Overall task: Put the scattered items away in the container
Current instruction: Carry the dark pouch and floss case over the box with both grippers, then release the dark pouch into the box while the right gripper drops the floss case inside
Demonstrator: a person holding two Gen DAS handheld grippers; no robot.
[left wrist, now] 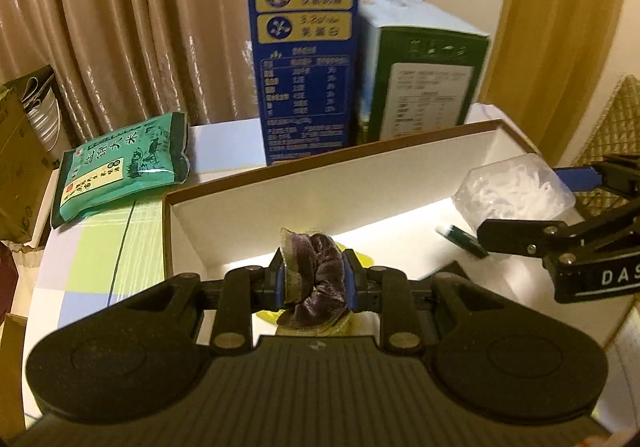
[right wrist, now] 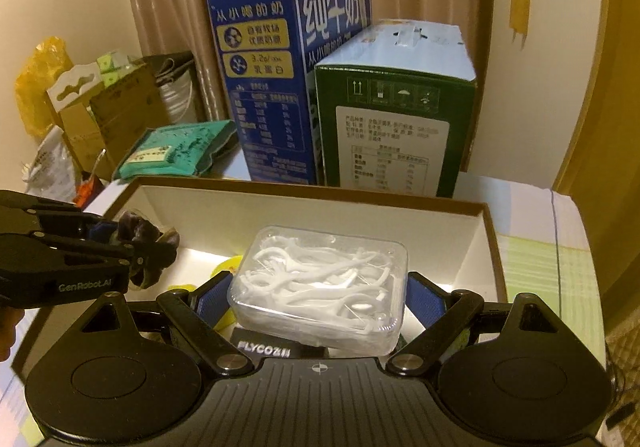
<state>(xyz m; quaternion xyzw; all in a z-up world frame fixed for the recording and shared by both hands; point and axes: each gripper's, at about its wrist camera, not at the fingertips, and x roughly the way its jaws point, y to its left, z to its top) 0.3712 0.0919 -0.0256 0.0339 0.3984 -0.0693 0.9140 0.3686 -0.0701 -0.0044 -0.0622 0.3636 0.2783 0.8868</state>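
The open white box (right wrist: 486, 243) with brown rim holds a yellow item (right wrist: 226, 267), a black "FLYCO" object (right wrist: 264, 347) and a dark green pen-like thing (left wrist: 464, 241). Above it, the left gripper (left wrist: 314, 279) pinches a crumpled purple velvet scrunchie (left wrist: 320, 267) between its blue pads. The right gripper (right wrist: 318, 299) clasps a clear rounded plastic case of white floss picks (right wrist: 320, 283) over the box.

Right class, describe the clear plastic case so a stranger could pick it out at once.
Find the white open box before the milk cartons. Above it, the right gripper holds the clear case. Unlike the dark scrunchie beside it, it is see-through, packed with white floss picks.
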